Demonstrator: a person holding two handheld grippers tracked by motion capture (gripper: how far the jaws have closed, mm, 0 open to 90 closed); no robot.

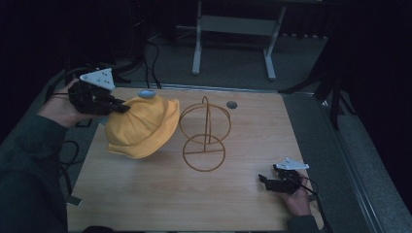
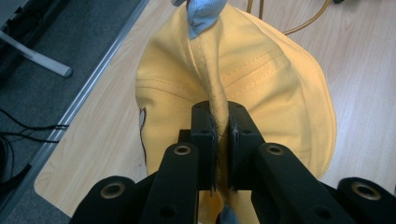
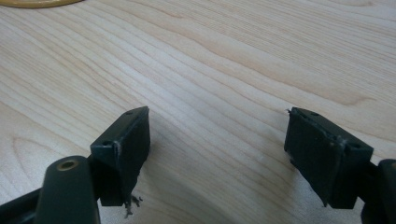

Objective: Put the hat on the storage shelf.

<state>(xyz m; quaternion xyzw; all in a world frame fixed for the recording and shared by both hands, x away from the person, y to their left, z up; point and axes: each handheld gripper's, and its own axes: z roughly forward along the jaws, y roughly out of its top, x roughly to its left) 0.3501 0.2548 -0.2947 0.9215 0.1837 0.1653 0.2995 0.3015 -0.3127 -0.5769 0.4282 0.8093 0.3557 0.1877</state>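
One yellow bucket hat [image 1: 141,127], one wire stand [image 1: 205,136]. Hat fabric's pinched tight by left claw [image 2: 220,135]; right claw [image 3: 217,154] is spread wide, nothing held.

**Hat left, wire stand centre, right gripper near front-right**

Hat [image 1: 141,127] sits left of centre on the table [image 1: 145,199], just beside the wire stand [image 1: 204,136], which is to its right. Left gripper [image 1: 121,108] comes in from the left edge, at the hat's near-left side. Right gripper [image 1: 265,180] is well apart, front-right, over the table. A small round hole [image 1: 231,104] lies behind the stand.
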